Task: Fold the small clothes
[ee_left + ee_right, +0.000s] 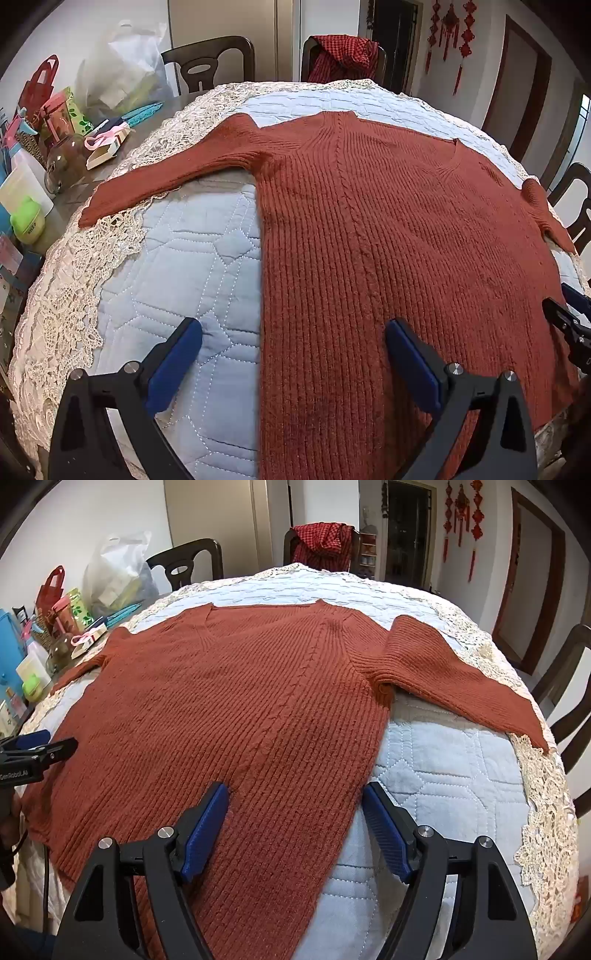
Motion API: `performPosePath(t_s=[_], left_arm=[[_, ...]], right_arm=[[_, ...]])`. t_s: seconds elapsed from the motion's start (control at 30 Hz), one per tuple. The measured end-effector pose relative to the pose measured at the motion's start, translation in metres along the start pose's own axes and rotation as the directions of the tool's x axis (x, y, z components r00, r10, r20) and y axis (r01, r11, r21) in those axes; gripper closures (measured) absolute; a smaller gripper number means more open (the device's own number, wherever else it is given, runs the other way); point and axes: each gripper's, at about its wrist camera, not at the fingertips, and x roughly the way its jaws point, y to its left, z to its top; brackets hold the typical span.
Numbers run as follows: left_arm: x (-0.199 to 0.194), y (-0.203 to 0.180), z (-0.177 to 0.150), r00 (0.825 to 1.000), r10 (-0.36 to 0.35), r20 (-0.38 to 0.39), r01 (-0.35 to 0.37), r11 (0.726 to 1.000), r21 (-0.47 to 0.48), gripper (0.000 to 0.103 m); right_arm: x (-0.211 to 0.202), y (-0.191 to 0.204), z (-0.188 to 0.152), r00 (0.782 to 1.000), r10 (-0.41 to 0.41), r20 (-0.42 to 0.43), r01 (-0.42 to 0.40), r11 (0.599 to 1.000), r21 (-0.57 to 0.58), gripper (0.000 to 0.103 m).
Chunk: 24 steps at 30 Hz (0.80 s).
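A rust-red ribbed knit sweater (369, 229) lies flat on a quilted blue mat, neckline at the far side, both sleeves spread out. Its left sleeve (166, 170) reaches the lace edge; its right sleeve (461, 679) stretches right. My left gripper (293, 332) is open and empty over the sweater's lower left side edge, one finger over the mat, one over the knit. My right gripper (295, 805) is open and empty over the lower right side edge (362, 797). The sweater also shows in the right wrist view (240, 709). Each gripper shows at the edge of the other's view.
The mat (192, 266) with lace trim (66, 295) covers the table. Clutter of bags, a jar and boxes (55, 147) stands at the left. Dark chairs (210, 62) stand at the far side, one with a red checked cloth (343, 55), and others at the right (565, 686).
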Motion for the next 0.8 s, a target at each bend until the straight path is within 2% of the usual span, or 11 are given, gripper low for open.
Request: performPosePath(t_s=[0.8], left_arm=[[0.0027,-0.0033,-0.0020,1.000,0.010,-0.007,-0.010,1.000,0.005,0.001]], right_arm=[[-0.0003,-0.0002,-0.0006,1.000,0.005,0.005,-0.005,1.000,0.004,0.028]])
